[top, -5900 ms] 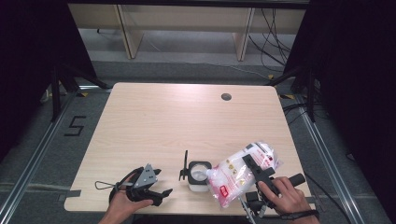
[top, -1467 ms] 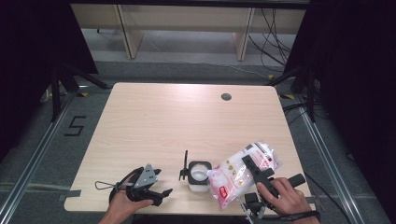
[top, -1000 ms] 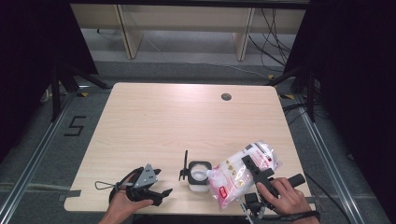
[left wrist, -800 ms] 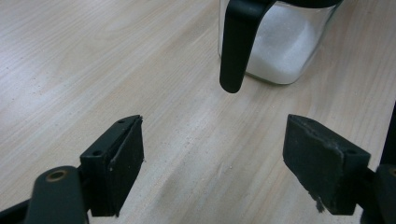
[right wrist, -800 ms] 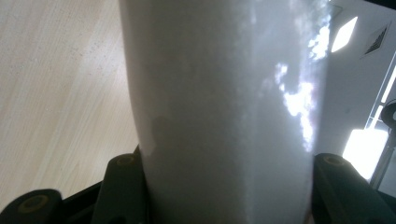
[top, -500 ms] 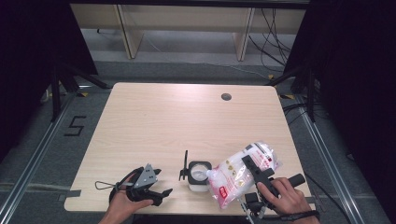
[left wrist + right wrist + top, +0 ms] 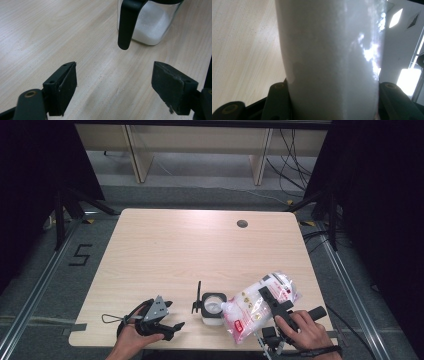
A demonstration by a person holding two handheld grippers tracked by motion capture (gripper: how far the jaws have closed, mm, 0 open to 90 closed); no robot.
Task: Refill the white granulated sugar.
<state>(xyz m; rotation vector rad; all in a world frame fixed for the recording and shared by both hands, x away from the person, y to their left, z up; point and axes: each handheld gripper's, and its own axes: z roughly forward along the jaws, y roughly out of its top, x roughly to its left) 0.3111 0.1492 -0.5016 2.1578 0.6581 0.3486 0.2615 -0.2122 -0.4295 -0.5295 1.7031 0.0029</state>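
Note:
A clear plastic bag of white granules (image 7: 252,304) with a red label lies tilted at the table's front right, its lower end over a small glass jar (image 7: 212,306). My right gripper (image 7: 273,301) is shut on the bag, and in the right gripper view the bag (image 7: 332,55) bulges between both jaws. The jar (image 7: 150,27) holds white granules, and its black handle (image 7: 127,22) hangs down on the near side. My left gripper (image 7: 172,316) rests low on the table left of the jar. It stands open (image 7: 113,82) with nothing between its pads, pointing at the jar.
The light wooden table (image 7: 175,250) has a round cable hole (image 7: 242,224) at its far right. Black stands and cables lie on the floor around the table. A cable loop (image 7: 111,318) trails from the left gripper near the front edge.

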